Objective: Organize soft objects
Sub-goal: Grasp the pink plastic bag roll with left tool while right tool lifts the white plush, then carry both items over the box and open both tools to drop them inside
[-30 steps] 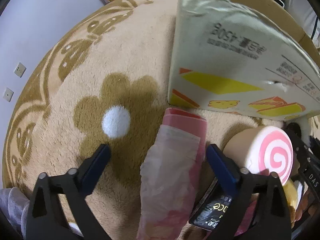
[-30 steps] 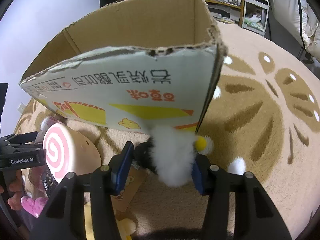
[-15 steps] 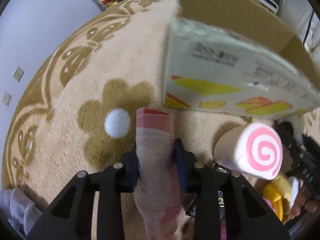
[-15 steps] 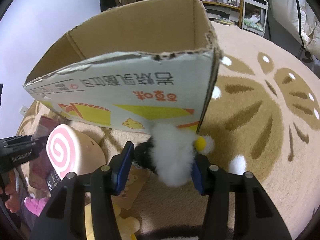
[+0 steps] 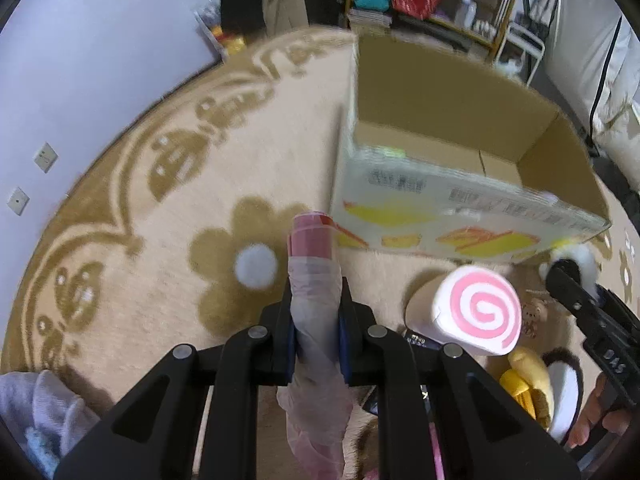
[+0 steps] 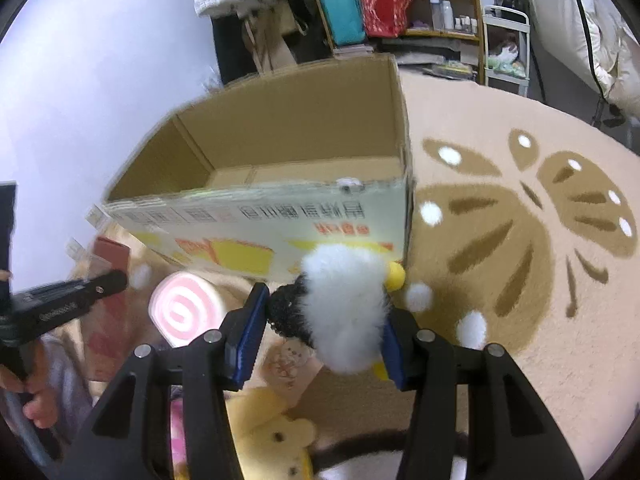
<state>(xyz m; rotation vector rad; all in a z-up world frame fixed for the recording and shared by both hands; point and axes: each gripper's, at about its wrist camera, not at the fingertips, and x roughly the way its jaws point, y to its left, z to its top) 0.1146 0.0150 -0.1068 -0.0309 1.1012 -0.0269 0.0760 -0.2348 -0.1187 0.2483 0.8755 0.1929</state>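
A: What lies nearest the cameras?

B: The left hand-held gripper [image 5: 316, 332] is pinched tight on a pink roll in clear wrap [image 5: 314, 280], raised over the rug [image 5: 140, 240]. The right hand-held gripper [image 6: 320, 336] squeezes a fluffy white and black plush [image 6: 344, 308] between its blue pads, just in front of the box's near wall.

A: And the surface?

B: A beige pile rug with brown flower and leaf shapes and white dots. Low at its near edge sit a cream cushion with a pink swirl face [image 5: 476, 312], a yellow plush [image 6: 272, 436] and some dark packets that are too cut off to name.

A: Further out?

B: An open cardboard box [image 5: 460, 152] stands on the rug past the swirl cushion, its printed side facing the cameras; the bare inside shows only in part. Behind it are a pale wall [image 5: 80, 40], a wooden shelf [image 6: 440, 0] with a teal bag, a red bag and small bottles.

A: Anything unclear?

B: The box print is blurred. The pale cloth [image 5: 40, 408] at the left corner is cropped.
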